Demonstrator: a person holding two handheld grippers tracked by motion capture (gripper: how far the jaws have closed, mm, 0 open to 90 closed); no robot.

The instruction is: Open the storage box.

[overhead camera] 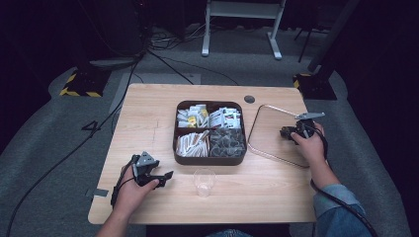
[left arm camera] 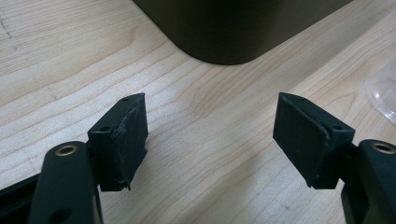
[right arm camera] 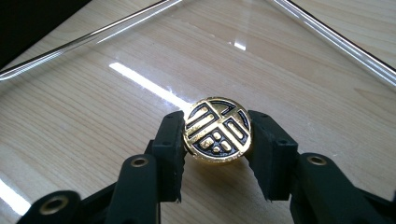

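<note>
Dark room, pale wood table, cables all over the grey floor.

Right gripper clamped tight on a round gold knob with a black geometric emblem, looks like a stylised character but not really readable; sits at the middle of a clear lid lying flat on the table, right of the dark compartment tray. Tray packed with sachets with print too small to read, paper-wrapped sticks, dark pods. Left gripper resting near the front left, jaws wide apart over bare wood, gripping nothing, pointing at the tray's rounded corner. Clear plastic cup just in front of the tray, between the two hands. White desk frame and yellow-black striped stand bases further back.
</note>
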